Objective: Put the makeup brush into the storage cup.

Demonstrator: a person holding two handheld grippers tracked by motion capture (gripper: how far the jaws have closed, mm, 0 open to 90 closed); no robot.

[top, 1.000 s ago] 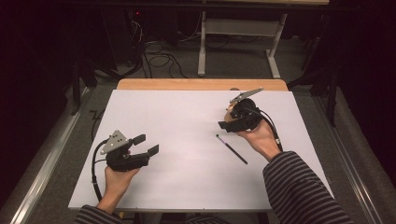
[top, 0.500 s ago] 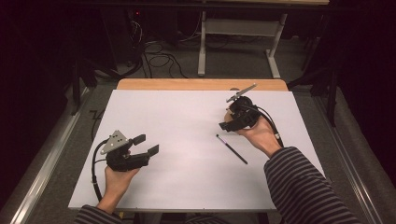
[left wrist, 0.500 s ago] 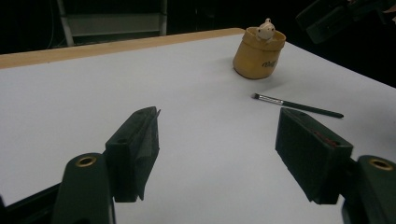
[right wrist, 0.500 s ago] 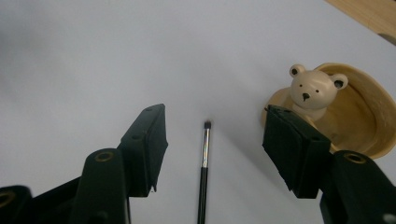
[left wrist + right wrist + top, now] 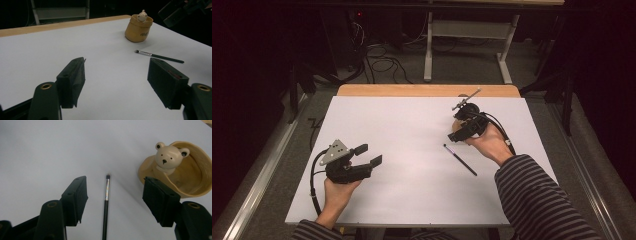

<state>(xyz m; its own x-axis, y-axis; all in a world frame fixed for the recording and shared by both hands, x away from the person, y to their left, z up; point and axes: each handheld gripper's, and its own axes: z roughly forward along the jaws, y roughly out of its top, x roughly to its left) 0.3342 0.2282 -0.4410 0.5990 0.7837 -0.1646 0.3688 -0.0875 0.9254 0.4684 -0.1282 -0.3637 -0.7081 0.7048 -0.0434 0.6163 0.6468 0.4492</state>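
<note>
Matt white table (image 5: 412,130) – glossy metal-ferruled brush (image 5: 106,195)

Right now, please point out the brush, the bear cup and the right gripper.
brush (image 5: 105,207): right gripper view, on the black handle.
bear cup (image 5: 137,32): left gripper view, on the yellow wall.
right gripper (image 5: 115,197): right gripper view, midway between its open fingers.

White table top (image 5: 402,150), cables (image 5: 382,65) on floor behind.

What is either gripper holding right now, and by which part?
Nothing is held. Both the left gripper and right gripper are open; the brush lies untouched below the right one.
</note>
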